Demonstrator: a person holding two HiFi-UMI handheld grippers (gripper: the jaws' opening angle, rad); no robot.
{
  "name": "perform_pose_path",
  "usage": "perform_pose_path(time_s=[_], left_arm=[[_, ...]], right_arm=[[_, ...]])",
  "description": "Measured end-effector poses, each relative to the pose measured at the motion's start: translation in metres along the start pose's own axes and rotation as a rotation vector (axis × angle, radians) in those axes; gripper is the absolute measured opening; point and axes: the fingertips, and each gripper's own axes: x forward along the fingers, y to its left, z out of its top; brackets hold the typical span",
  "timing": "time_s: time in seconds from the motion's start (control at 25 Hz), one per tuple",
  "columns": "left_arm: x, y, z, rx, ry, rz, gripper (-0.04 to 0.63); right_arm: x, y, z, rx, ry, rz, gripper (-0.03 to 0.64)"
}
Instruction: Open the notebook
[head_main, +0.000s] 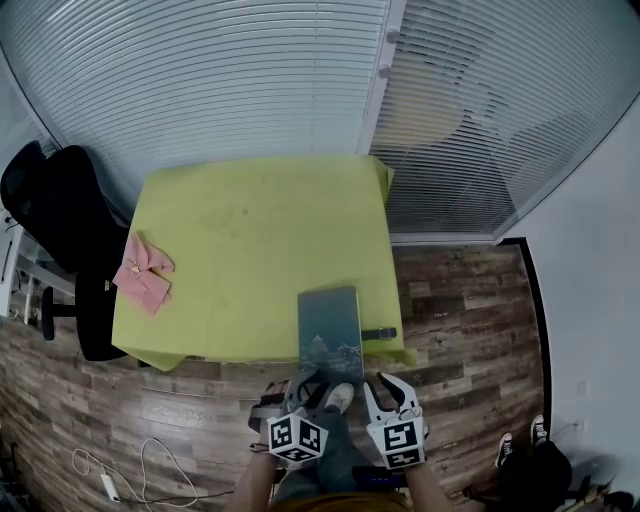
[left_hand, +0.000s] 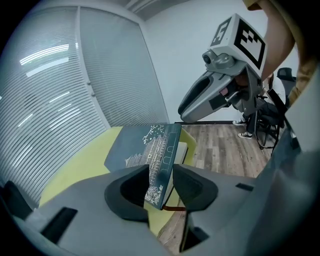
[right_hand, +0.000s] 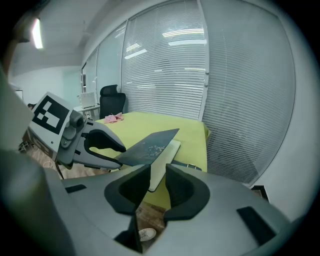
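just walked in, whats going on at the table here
A person is at the near edge of a yellow-green table with a gripper in each hand, starting on a dark blue notebook that lies at that edge, its strap loose to the right. At the near end the cover looks lifted off the white pages and sits between the jaws of the left gripper, which are apart. The right gripper is beside it, also open, holding nothing.
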Motion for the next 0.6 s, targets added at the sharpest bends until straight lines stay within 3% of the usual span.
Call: perform_pose_path(time_s=[0.6], left_arm=[[-0.012,0.001,0.002,-0.015,-0.021,0.077,0.091]], right_arm=[[-0.023,-0.004,-0.004,0.005,-0.011,-0.025,0.094]])
